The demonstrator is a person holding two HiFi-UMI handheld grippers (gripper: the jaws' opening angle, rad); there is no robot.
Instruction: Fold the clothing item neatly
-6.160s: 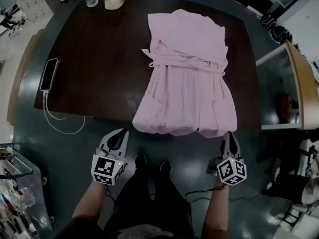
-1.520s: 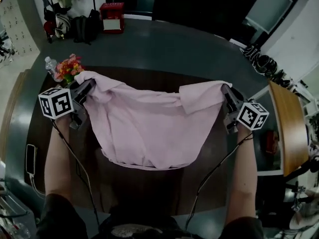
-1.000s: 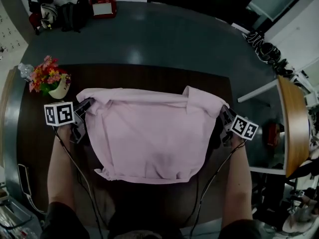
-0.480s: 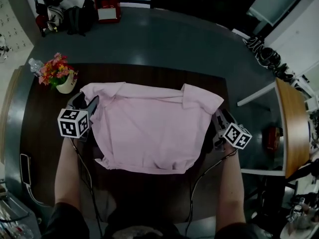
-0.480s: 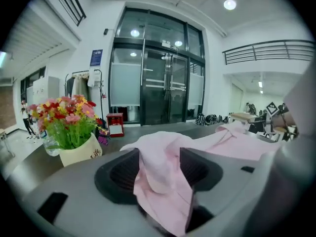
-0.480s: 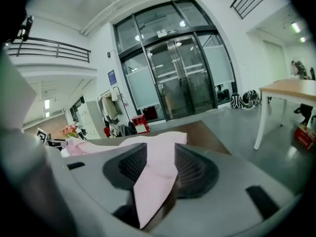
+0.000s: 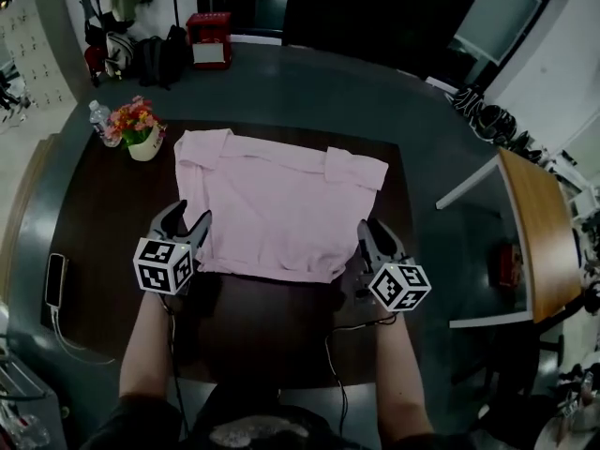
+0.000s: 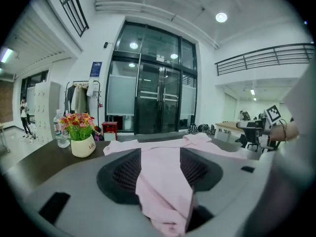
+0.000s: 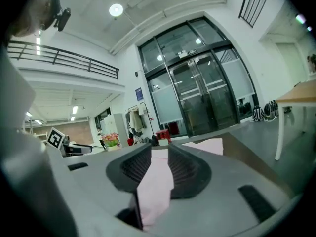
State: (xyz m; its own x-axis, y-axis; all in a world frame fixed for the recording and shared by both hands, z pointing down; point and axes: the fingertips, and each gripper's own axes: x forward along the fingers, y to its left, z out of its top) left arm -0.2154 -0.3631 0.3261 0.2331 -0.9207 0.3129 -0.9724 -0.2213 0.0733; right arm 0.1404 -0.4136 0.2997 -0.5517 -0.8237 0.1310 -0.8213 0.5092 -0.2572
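Pink garment (image 7: 277,209) folded; L gripper (image 7: 192,214) jaws opening, R gripper (image 7: 368,226) jaws closing, garment loose btwn both.

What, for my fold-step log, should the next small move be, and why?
Probably pinch the near corners of the pink garment for another fold: it lies folded flat on the table, and its cloth sits unpinched between the opening jaws of the left gripper and the closing jaws of the right gripper.

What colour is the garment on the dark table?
The folded garment is pale pink, clearest in head view.
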